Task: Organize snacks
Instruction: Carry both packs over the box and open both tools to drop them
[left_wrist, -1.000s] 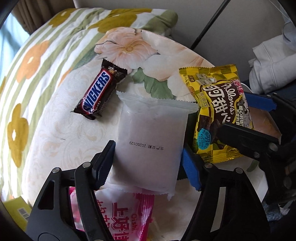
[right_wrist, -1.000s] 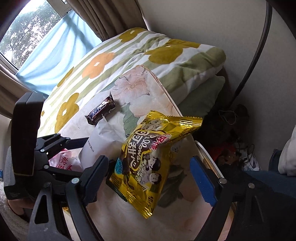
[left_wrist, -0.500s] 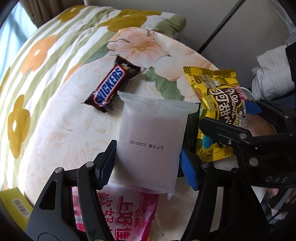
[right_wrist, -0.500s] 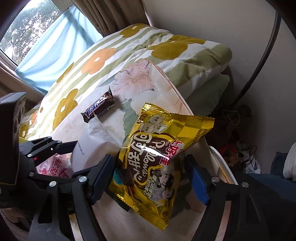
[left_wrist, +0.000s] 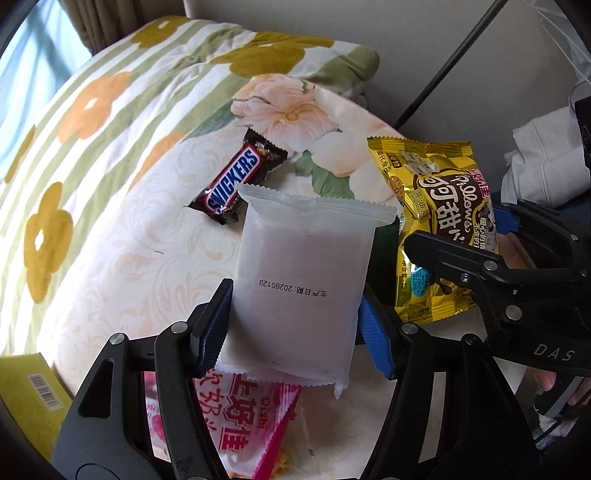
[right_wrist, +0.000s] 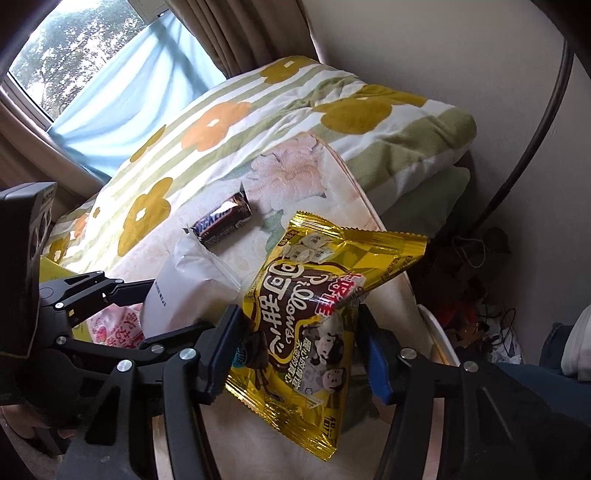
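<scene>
The white pack (left_wrist: 301, 291) is held between the pads of the left gripper (left_wrist: 295, 325), whose jaws are partly closed on its two long sides. They have narrowed a little over the last second, and the pack now sits clear of the pink bag (left_wrist: 240, 417) that lies under it at the near edge of the cushion (left_wrist: 110, 258).

The right gripper (right_wrist: 295, 347) has just been closing markedly. A second ago its jaws stood wide on either side of the yellow bag (right_wrist: 317, 317); now both pads press into the bag's flanks, and the foil is seen creased and bulging between them. The bag hangs tilted above the cushion's right edge, beside the white pack.

The Snickers bar (left_wrist: 238, 182) is left untouched further back on the cushion, just beyond the white pack's top seam, and has not shifted on the fabric. A yellow box (left_wrist: 33, 391) shows at the near left corner.

Both packs are judged to be secured, so the picking step appears complete and carrying to a storage place is what remains. No container is shown, so the destination cannot be told. The Snickers bar and pink bag are still to be collected.
</scene>
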